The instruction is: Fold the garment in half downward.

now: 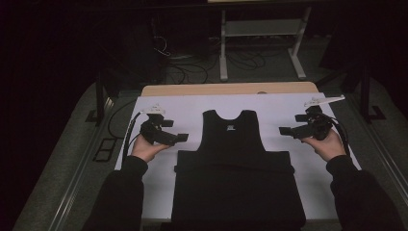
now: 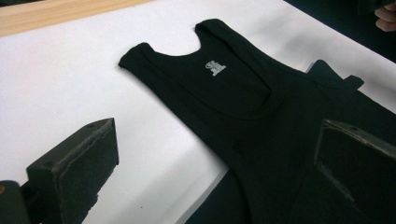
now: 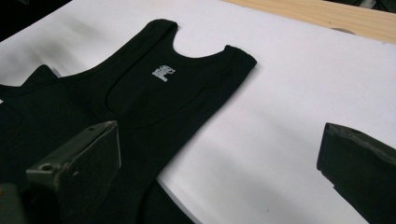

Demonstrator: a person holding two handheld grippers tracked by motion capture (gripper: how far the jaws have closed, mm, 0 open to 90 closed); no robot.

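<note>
We hold the left gripper (image 1: 182, 138) and right gripper (image 1: 285, 130) with jaws apart, either side of the black tank top (image 1: 234, 144) lying flat mid-frame on the white counter (image 1: 279, 108).

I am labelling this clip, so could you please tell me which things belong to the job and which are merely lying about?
Job:
- black sleeveless cotton vest
- left tongs, open
- right tongs, open
- white sheet over the table

Lying about:
- white metal frame stand
- black floor cables
</note>
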